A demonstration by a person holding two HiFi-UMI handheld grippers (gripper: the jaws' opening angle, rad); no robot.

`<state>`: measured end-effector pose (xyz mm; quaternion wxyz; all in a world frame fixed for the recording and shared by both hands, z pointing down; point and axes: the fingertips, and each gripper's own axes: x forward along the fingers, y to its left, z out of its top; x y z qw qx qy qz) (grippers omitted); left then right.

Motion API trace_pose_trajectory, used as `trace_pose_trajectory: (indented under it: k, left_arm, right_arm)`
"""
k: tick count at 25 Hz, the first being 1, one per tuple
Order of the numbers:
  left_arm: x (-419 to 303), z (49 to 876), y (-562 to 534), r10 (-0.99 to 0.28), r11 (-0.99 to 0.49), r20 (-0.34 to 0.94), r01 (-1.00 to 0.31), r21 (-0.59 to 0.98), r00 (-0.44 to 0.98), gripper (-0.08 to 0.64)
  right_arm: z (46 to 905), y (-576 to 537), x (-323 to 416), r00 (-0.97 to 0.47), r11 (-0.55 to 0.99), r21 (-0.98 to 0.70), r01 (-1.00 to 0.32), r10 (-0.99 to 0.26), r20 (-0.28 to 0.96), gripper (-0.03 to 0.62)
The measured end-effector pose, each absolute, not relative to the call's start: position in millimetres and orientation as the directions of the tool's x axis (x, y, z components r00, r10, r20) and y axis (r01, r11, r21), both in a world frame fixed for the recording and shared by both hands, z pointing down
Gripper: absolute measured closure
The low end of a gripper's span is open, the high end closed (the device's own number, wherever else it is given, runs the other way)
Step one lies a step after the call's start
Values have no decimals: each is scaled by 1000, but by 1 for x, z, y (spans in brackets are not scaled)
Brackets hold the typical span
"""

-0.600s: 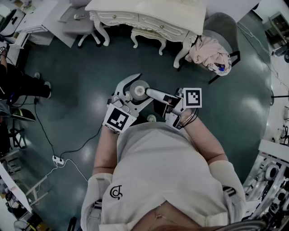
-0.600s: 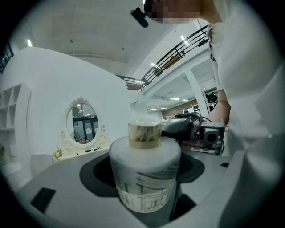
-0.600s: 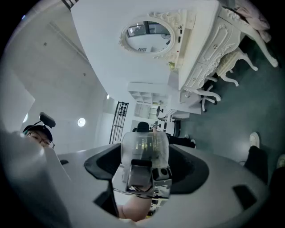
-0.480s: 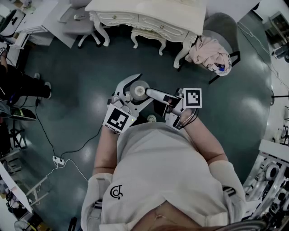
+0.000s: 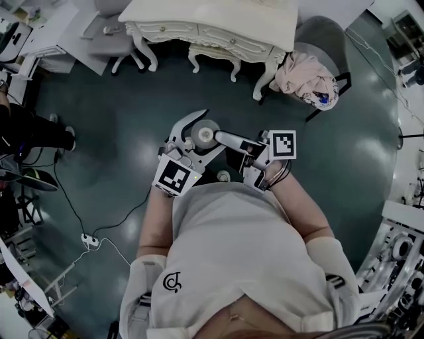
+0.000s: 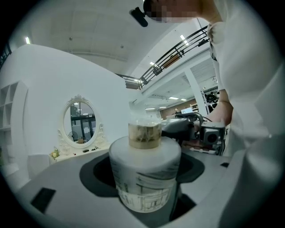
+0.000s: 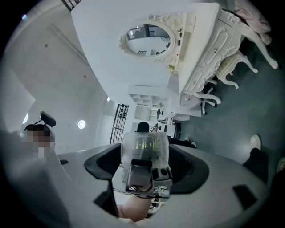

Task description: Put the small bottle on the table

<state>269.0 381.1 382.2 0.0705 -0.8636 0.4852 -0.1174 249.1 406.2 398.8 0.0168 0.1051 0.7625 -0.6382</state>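
Note:
In front of the person's chest, well above the floor, my left gripper (image 5: pixel 199 134) is shut on the small white bottle (image 6: pixel 144 178). The bottle has a printed label and a brownish neck under a clear cap (image 6: pixel 144 121). From overhead the bottle (image 5: pixel 204 134) shows as a round top between the left jaws. My right gripper (image 5: pixel 222 140) reaches in from the right. Its jaws stand open on either side of the clear cap (image 7: pixel 144 147) and do not press on it. The white dressing table (image 5: pixel 212 16) stands a few steps ahead.
Under the table sits a carved stool (image 5: pixel 212 56). To its right is a grey chair draped with pink cloth (image 5: pixel 305 76). A power strip and cables (image 5: pixel 89 238) lie on the dark floor at left, near a seated person (image 5: pixel 26 129). Equipment racks line the right edge.
The head view has shifted slightly, so the table and floor sit a little differently in frame. Both grippers and the bottle keep the same pose.

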Motion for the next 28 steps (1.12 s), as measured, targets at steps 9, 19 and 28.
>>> trace_pose_trajectory:
  k: [9, 19, 28]
  left_arm:
    - [209, 392, 326, -838, -545, 154, -816, -194, 523, 210]
    - [80, 381, 232, -783, -622, 159, -761, -184, 601, 210]
    - [2, 380, 164, -765, -644, 172, -747, -166, 621, 210]
  right_arm:
    - [405, 350, 189, -983, 133, -977, 165, 99, -152, 253]
    - [396, 254, 59, -990, 134, -980, 144, 5, -144, 253]
    - [392, 185, -21, -988, 119, -982, 144, -41, -150, 253]
